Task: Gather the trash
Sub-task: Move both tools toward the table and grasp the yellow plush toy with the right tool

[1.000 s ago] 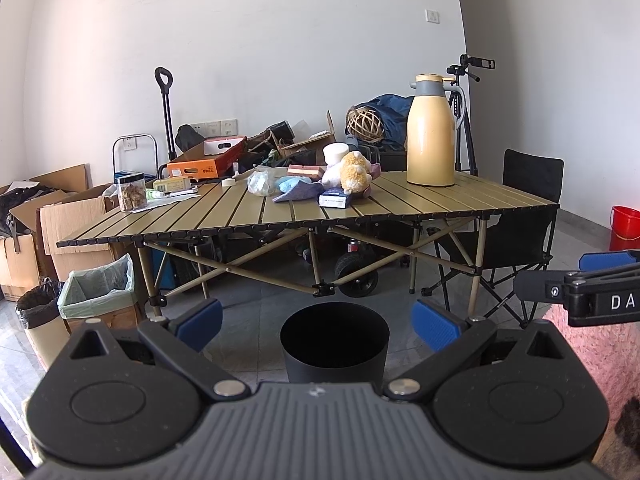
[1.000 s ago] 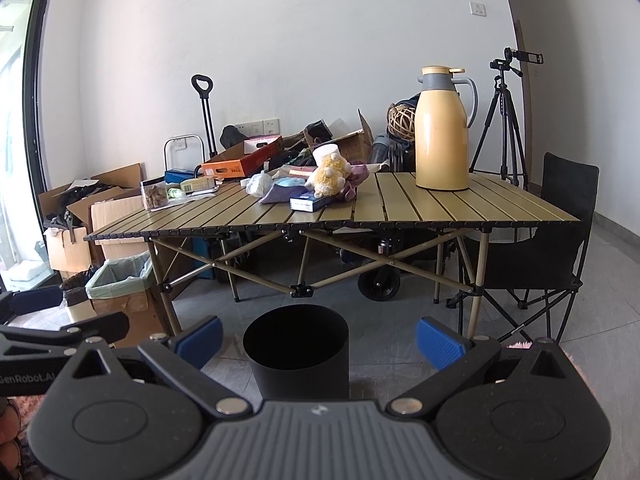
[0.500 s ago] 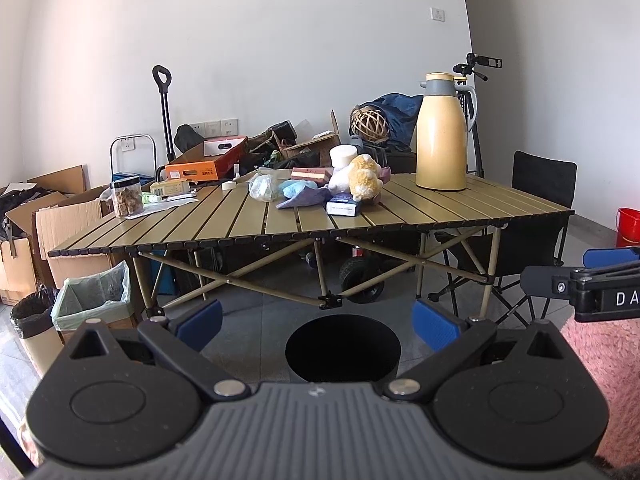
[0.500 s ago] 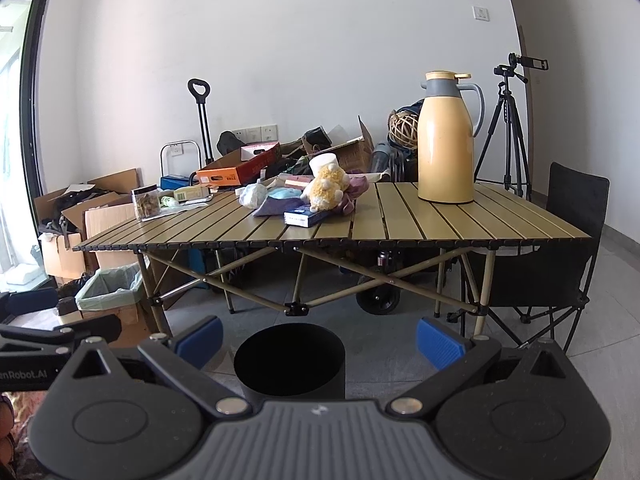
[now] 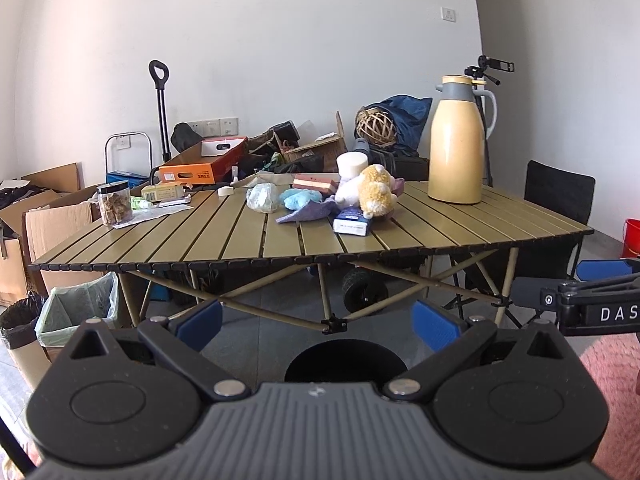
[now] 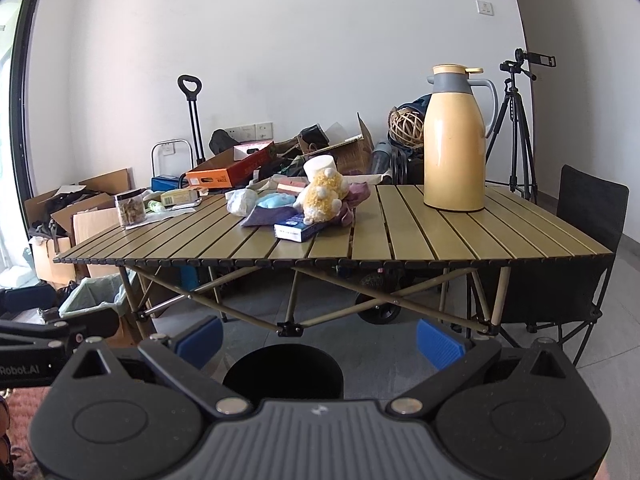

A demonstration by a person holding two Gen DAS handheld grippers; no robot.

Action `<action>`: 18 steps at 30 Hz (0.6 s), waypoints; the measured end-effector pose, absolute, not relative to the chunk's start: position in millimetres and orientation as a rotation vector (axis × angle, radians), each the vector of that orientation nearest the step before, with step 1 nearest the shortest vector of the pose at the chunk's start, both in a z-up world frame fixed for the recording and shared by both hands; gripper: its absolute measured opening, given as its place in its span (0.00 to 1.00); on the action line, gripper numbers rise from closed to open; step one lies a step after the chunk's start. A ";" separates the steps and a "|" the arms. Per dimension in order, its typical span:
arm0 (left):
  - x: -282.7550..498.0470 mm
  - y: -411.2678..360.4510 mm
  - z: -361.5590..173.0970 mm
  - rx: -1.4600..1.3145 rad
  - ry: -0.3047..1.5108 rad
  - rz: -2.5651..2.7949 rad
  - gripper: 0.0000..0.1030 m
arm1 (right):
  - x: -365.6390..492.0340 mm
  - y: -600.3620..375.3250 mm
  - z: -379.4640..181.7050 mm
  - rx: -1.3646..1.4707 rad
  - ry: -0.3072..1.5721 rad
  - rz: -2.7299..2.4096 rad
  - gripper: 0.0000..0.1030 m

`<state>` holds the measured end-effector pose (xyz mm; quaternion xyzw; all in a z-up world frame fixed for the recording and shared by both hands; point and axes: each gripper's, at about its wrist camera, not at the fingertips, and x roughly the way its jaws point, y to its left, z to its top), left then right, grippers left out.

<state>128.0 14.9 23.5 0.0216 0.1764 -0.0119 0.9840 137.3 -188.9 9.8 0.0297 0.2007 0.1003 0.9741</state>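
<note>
A black round bin (image 5: 346,360) (image 6: 282,368) stands on the floor in front of a slatted folding table (image 5: 240,240) (image 6: 400,236). On the table lie a crumpled clear plastic bag (image 5: 262,197) (image 6: 241,201), a blue wad (image 5: 296,199), a purple cloth (image 5: 308,212), a plush toy (image 5: 374,192) (image 6: 324,194) and a small blue-and-white box (image 5: 352,224) (image 6: 298,231). My left gripper (image 5: 317,326) is open and empty, well short of the table. My right gripper (image 6: 319,339) is likewise open and empty, above the bin.
A tall yellow thermos (image 5: 456,152) stands at the table's right. A jar (image 5: 114,204) and papers sit at its left. Cardboard boxes and two lined bins (image 5: 80,308) are on the left floor. A black folding chair (image 6: 588,248), tripod and red bucket (image 5: 632,236) are at right.
Both cameras have risen and come closer to the table. The table now fills more of each view, and the black bin has sunk lower behind the gripper bodies.
</note>
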 end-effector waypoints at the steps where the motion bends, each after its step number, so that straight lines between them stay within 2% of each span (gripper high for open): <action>1: 133.0 15.6 23.9 0.041 0.355 -0.021 1.00 | 142.6 -188.5 10.8 0.060 0.402 0.203 1.00; 18: 233.5 40.2 40.2 0.010 0.317 0.046 1.00 | 249.1 -169.6 28.6 0.061 0.337 0.249 1.00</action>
